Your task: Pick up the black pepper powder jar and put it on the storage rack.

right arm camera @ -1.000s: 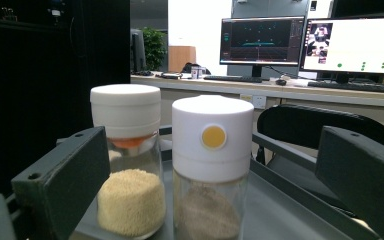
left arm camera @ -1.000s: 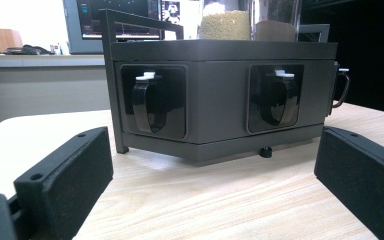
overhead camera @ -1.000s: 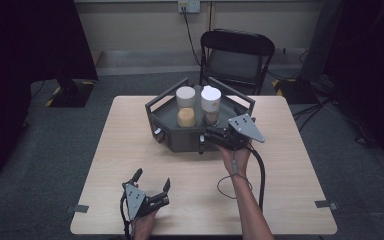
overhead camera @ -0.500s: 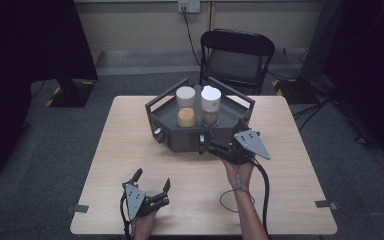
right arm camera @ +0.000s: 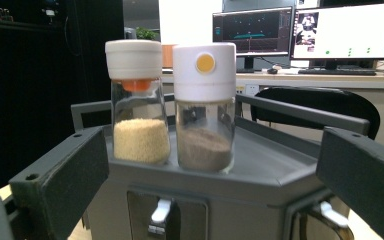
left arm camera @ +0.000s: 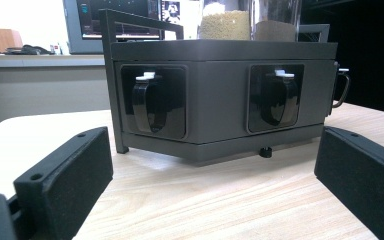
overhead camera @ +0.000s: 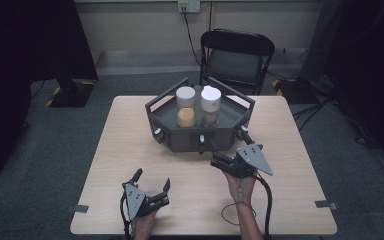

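right gripper (overhead camera: pixel 219 161) wide apart, lined up on brown jar (right arm camera: pixel 203 107) | left gripper (overhead camera: pixel 152 182) parked, apart too | rack (overhead camera: pixel 200 137) untouched

Counter (overhead camera: pixel 130 165): pale wood-grain top, smooth, low sheen. Hexagonal tray (overhead camera: pixel 180 137): dark grey, matt, looks like painted metal or hard plastic; recessed panels in its side wall glossy black. Two jars: clear glossy glass bodies, smooth white plastic caps. Left jar (right arm camera: pixel 136 105) holds pale yellow coarse grains, right jar (right arm camera: pixel 203 110) a fine brown powder. Right tool (overhead camera: pixel 220 161) and left tool (overhead camera: pixel 152 186): jaw faces matt black, slightly rough, foam-like.
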Tool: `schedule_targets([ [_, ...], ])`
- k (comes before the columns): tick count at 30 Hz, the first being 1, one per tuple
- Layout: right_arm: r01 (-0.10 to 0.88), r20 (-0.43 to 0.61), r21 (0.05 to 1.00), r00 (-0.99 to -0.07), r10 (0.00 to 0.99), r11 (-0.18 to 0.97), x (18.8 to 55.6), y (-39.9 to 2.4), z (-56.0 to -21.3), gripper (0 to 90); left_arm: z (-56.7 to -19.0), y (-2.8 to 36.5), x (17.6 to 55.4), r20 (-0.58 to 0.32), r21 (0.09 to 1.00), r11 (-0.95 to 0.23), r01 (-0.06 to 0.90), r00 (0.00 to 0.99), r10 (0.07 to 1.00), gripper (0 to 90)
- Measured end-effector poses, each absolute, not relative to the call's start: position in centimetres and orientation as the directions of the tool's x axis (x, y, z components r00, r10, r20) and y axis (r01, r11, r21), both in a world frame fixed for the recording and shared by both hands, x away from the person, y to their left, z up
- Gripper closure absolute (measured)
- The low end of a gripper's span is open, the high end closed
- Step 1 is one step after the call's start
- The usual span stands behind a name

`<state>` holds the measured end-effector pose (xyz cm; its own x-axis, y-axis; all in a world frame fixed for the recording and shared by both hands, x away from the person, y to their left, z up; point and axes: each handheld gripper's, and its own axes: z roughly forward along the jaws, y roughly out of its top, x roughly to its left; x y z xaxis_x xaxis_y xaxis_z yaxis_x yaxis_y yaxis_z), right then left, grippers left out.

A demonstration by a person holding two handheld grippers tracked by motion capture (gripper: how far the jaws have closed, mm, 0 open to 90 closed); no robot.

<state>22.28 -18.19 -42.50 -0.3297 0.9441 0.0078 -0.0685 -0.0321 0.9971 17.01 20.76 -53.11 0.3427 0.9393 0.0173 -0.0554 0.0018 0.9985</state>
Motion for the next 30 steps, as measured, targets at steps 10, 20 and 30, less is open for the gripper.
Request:
schedule_targets([
  [10,-0.059,0.023,0.997,-0.327,0.945,-0.045,20.9,-18.6,-43.6,0.0,-53.1,20.8,17.0,0.017,0.998,0.002,-0.055,0.343,0.939,1.5],
  [20,-0.051,-0.006,0.999,-0.321,0.947,-0.011,19.6,-18.9,-44.6,0.0,-53.1,20.8,17.0,0.017,0.998,0.002,-0.055,0.343,0.939,1.5],
  [30,-0.038,-0.043,0.999,-0.314,0.948,0.033,19.0,-18.6,-46.1,0.0,-53.1,20.8,17.0,0.017,0.998,0.002,-0.055,0.343,0.939,1.4],
])
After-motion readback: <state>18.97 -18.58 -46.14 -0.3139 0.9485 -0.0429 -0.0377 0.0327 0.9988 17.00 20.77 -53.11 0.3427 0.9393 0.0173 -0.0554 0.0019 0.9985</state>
